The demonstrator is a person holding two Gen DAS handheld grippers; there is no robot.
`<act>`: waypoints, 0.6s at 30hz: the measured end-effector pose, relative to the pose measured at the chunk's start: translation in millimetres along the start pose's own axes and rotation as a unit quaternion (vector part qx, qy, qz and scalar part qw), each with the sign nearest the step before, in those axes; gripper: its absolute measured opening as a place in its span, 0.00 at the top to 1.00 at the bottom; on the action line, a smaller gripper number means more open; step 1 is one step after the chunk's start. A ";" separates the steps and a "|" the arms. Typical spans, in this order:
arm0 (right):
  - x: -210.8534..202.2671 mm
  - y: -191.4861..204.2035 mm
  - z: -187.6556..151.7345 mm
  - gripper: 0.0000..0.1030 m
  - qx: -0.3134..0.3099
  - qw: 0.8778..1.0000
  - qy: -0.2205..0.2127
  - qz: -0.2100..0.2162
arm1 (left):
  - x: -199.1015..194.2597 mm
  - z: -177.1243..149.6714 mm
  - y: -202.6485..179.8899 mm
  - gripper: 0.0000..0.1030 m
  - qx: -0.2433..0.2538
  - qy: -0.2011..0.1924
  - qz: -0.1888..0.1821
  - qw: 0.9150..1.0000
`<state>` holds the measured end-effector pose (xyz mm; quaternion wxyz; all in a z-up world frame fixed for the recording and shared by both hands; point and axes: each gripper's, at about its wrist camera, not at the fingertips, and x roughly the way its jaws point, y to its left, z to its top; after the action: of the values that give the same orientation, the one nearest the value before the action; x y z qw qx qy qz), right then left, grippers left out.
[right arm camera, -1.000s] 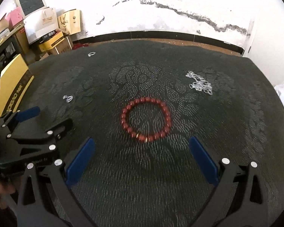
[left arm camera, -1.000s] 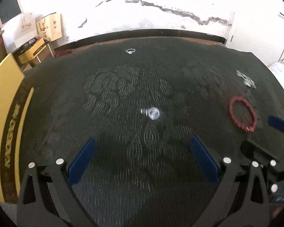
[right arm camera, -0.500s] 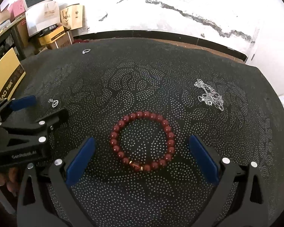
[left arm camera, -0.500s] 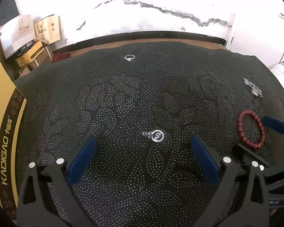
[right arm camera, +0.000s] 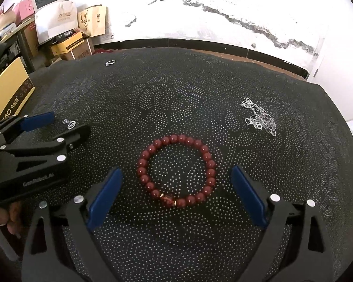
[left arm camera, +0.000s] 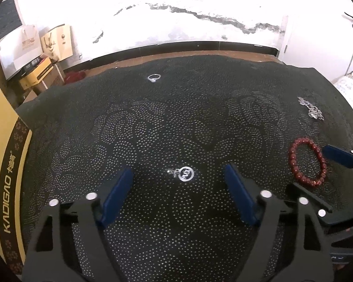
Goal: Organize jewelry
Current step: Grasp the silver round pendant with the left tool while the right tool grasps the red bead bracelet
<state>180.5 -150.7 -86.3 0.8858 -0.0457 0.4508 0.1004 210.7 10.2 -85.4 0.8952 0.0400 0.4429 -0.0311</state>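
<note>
A small silver pendant (left arm camera: pixel 185 173) lies on the black dotted cloth (left arm camera: pixel 176 117), just beyond my open left gripper (left arm camera: pixel 178 176) and between its blue fingers. A red bead bracelet (right arm camera: pixel 176 171) lies just beyond my open right gripper (right arm camera: pixel 176 178), mostly between its fingers. The bracelet also shows in the left wrist view (left arm camera: pixel 307 162). A silver ring (left arm camera: pixel 154 78) lies near the cloth's far edge. A silver chain (right arm camera: pixel 258 117) lies in a heap at the right. The pendant (right arm camera: pixel 70 124) and left gripper (right arm camera: pixel 58 124) show in the right wrist view.
A yellow and brown box (left arm camera: pixel 4 176) stands along the cloth's left edge. Cardboard boxes and bags (right arm camera: pixel 66 30) are stacked against the white wall at the back left. The right gripper's finger (left arm camera: pixel 338 157) shows at the right in the left wrist view.
Both grippers have moved forward and down toward the cloth. The pendant and the bracelet now sit closer in, between the fingers. Both grippers stay open.
</note>
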 end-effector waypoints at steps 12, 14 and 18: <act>-6.4 4.8 3.7 0.48 -0.009 1.000 -0.009 0.007 | -3.5 -1.5 -12.8 0.49 0.028 -0.010 -0.009 1.000; -7.2 4.9 3.7 0.51 -0.009 1.000 -0.010 0.010 | -3.8 -1.7 -12.8 0.53 0.030 -0.010 -0.012 0.999; -8.0 2.7 4.3 0.63 -0.006 1.000 -0.011 0.012 | -6.7 -3.5 -20.6 0.62 0.040 -0.013 -0.011 0.999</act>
<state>178.7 -148.5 -77.3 0.8892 -0.0448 0.4406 0.1146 202.0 -9.8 -83.2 0.8980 0.0704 0.4302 -0.0595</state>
